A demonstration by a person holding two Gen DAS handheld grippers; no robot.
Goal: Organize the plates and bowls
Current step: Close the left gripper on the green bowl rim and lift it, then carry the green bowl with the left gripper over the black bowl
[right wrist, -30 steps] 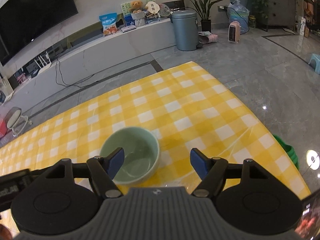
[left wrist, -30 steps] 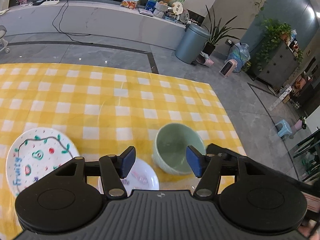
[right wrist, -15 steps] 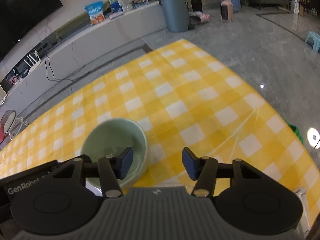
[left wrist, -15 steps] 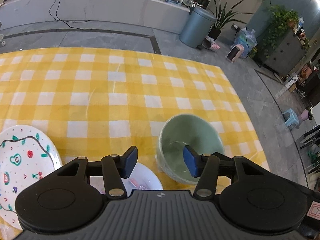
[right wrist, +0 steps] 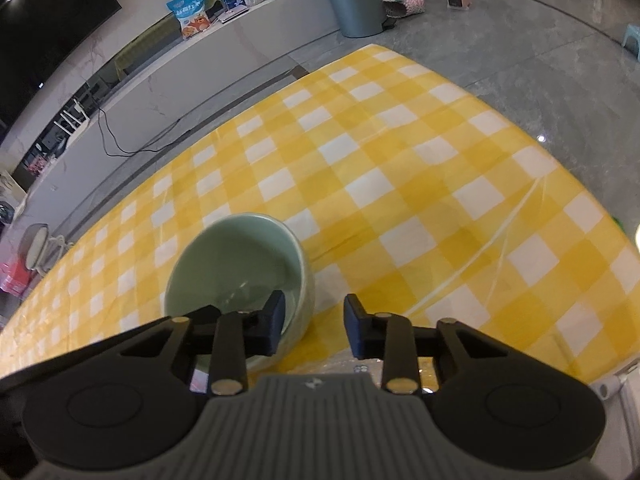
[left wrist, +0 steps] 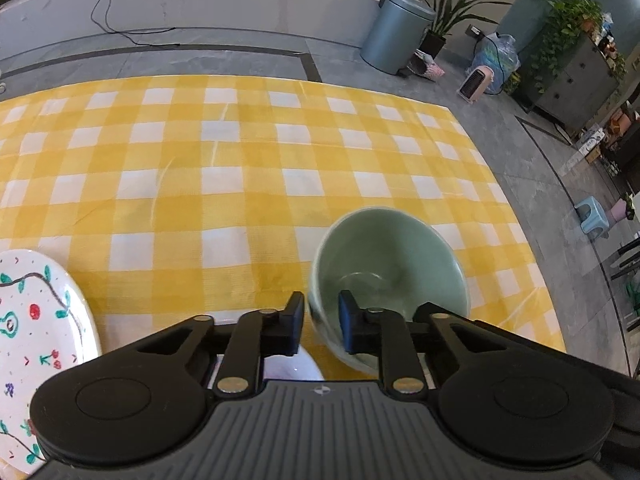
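A pale green bowl (left wrist: 394, 256) stands on the yellow checked tablecloth (left wrist: 240, 168). My left gripper (left wrist: 322, 326) has closed onto the bowl's near-left rim, one finger outside and one inside. In the right wrist view the same bowl (right wrist: 236, 268) sits at lower left; my right gripper (right wrist: 314, 322) straddles its right rim, left finger inside, right finger outside with a gap. A painted white plate (left wrist: 38, 340) lies at far left. A small white dish (left wrist: 294, 366) is mostly hidden under my left gripper.
The table's right edge (left wrist: 532, 240) drops to a grey tiled floor. A grey bin (left wrist: 394, 34), plants and a small heater (left wrist: 474, 84) stand beyond the table. A long white counter (right wrist: 200, 68) runs along the back.
My left gripper has narrowed from wide open to pinching the bowl's left rim. My right gripper has also narrowed and moved onto the bowl's right rim.
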